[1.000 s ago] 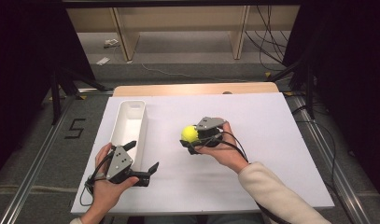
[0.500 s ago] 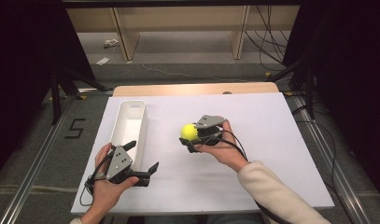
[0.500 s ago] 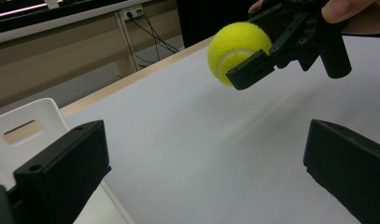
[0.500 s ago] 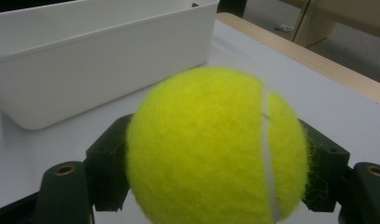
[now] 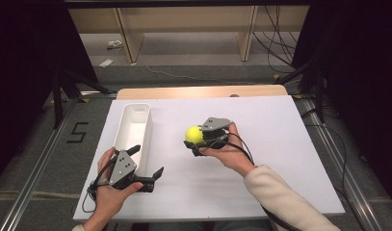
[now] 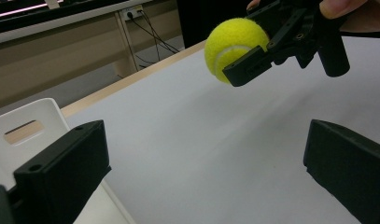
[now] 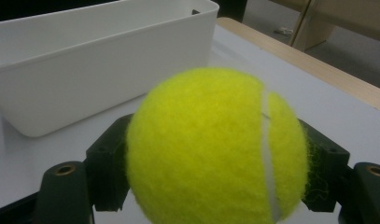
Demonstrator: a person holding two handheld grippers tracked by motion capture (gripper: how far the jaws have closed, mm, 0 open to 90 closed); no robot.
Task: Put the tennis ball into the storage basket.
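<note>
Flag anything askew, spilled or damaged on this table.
Nothing stands out. The tennis ball is clamped squarely in the right gripper, held off the table; the white bin sits upright and undamaged; the left gripper is open.

Ball off the table, next to the bin

Fuzzy yellow-green tennis ball (image 5: 194,134) with a white seam, pinched in the right gripper (image 5: 197,140) and held just above the white table. It's right of the long white bin (image 5: 134,130), not touching it

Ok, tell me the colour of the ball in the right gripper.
Bright yellow-green tennis ball with a white seam, clearest in the right gripper view.
</note>
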